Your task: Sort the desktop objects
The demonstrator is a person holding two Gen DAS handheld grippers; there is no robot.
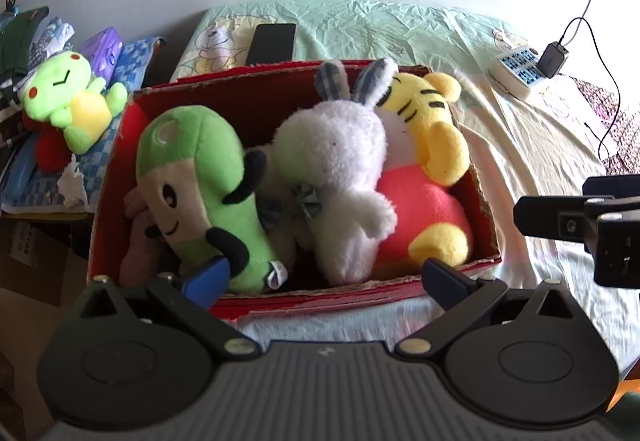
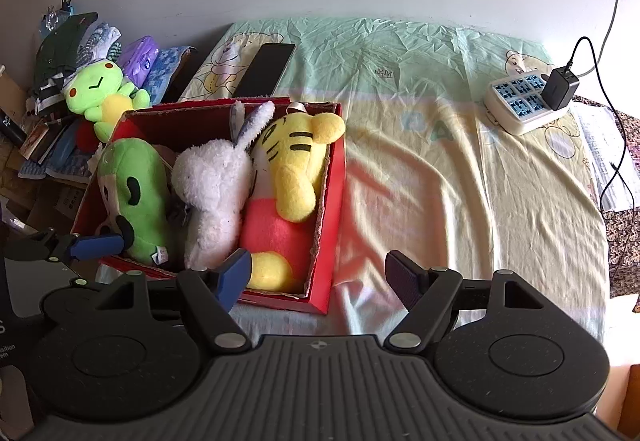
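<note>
A red cardboard box sits on the bed sheet and holds three plush toys side by side. They are a green one, a white rabbit and a yellow tiger with a red body. My left gripper hangs open over the box's near wall, its left blue pad close to the green toy's bottom end. In the right wrist view my right gripper stands open at the box's near right corner, with nothing between its fingers. There the tiger lies just beyond the left fingertip.
A green frog plush lies on a pile of clothes and books left of the box. A black phone rests behind the box. A power strip with a black charger and its cable is at the far right.
</note>
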